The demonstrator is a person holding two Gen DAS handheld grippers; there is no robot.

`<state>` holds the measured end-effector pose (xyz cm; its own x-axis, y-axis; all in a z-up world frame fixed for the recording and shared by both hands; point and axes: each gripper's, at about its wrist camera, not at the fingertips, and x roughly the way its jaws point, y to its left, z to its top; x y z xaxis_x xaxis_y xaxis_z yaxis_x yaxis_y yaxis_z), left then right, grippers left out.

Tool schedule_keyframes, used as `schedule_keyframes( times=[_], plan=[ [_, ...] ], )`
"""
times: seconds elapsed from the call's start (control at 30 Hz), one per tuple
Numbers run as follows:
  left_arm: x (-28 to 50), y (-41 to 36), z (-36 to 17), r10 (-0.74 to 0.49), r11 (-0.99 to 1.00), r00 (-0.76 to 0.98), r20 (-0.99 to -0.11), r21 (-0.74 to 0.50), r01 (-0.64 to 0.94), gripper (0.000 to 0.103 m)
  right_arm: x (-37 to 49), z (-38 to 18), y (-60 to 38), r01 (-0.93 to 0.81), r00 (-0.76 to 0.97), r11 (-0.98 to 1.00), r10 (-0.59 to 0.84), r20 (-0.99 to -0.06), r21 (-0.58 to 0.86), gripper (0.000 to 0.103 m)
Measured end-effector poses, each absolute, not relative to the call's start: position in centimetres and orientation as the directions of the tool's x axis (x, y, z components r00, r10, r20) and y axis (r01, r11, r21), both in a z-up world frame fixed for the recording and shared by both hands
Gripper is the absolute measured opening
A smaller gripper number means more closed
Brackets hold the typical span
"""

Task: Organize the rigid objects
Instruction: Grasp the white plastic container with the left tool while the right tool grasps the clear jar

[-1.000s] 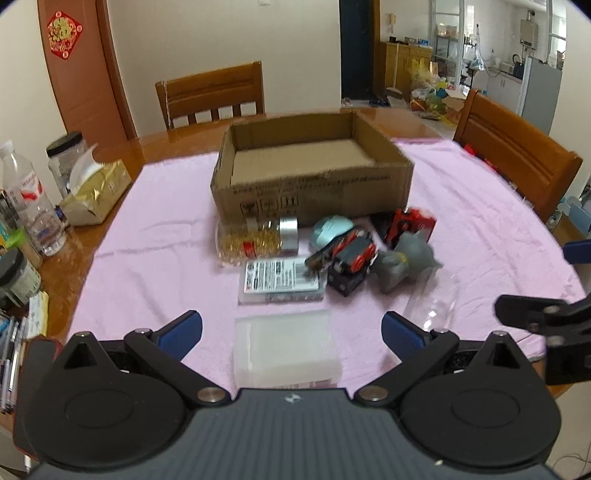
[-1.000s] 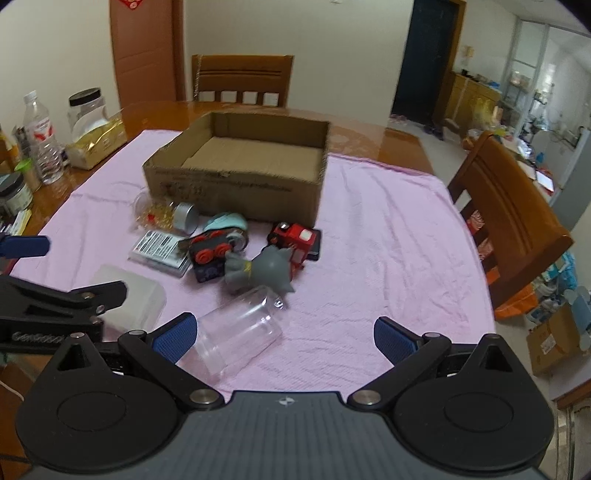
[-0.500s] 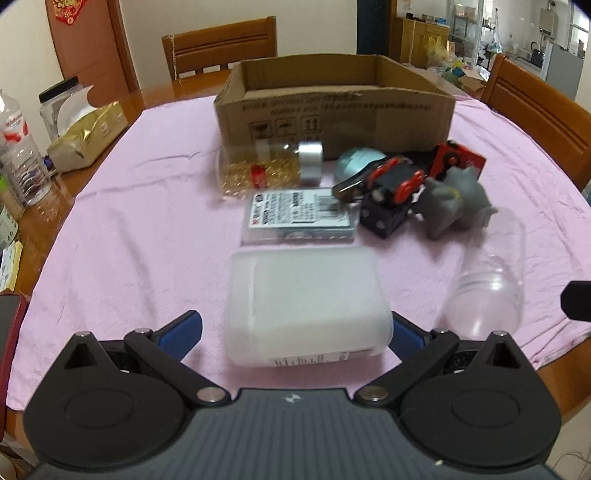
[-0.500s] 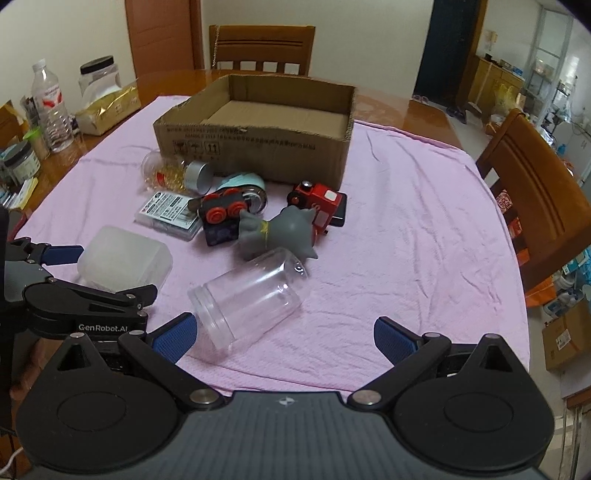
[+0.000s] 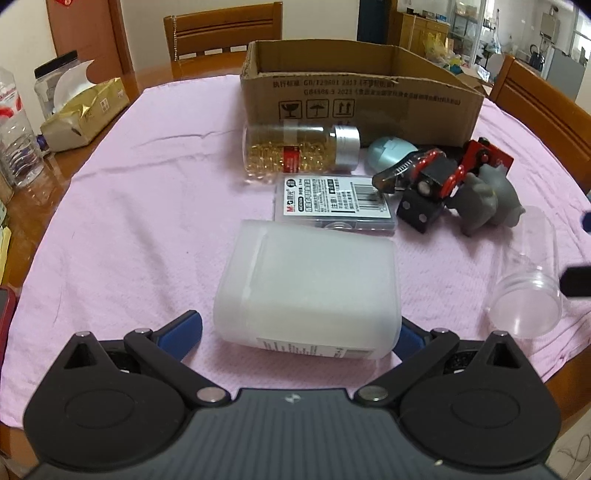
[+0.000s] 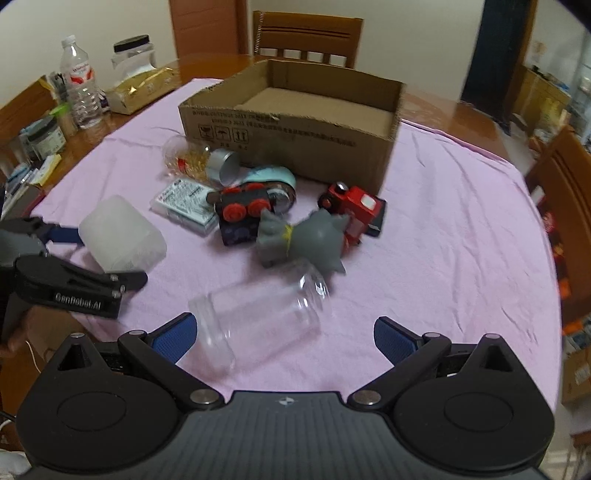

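Left gripper (image 5: 295,332): jaws wide, straddling frosted plastic box (image 5: 310,291) at tablecloth's near edge; close squarely.
Right gripper (image 6: 284,336): jaws wide, near clear jar (image 6: 258,314).

A: What's off to the side, 9–10 o'clock?
B: Gold tissue pack (image 5: 83,110) on the wood table (image 5: 29,206), w/ a black-lidded jar (image 5: 51,86) behind it. Water bottle (image 6: 80,92) just left of those.
A: Under everything?
B: Pink cloth (image 5: 147,206).
A: Chairs?
B: One at 12 (image 5: 223,33), another at 2 (image 5: 546,107). Brown door (image 5: 86,35) at 11.
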<state>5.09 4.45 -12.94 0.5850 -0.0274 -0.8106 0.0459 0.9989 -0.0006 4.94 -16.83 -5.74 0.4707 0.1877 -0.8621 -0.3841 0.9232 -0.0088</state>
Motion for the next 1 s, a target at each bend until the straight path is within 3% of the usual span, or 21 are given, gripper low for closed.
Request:
schedule_keyframes(
  times=[0.3,0.57,1.0],
  plan=[
    [5.4,4.5,-12.9,-0.026,0.999,0.574,-0.818,-0.002,0.044,0.103,8.4,-7.4,-15.4,-0.47,0.377,0.881,0.261,-0.889,0.06,0.103],
    [5.4,4.5,-12.9,-0.031,0.998,0.576,-0.817,0.006,0.062,0.102,5.9,-7.4,-14.0,-0.487,0.308,0.869,0.266,-0.914,0.089,0.103],
    [6.8,4.4,-12.5,-0.074,0.988,0.558,-0.827,0.015,0.154,0.101,5.1,-9.8,-11.3,-0.508,0.358,0.857,0.124,-0.925,-0.082,0.103]
  ],
)
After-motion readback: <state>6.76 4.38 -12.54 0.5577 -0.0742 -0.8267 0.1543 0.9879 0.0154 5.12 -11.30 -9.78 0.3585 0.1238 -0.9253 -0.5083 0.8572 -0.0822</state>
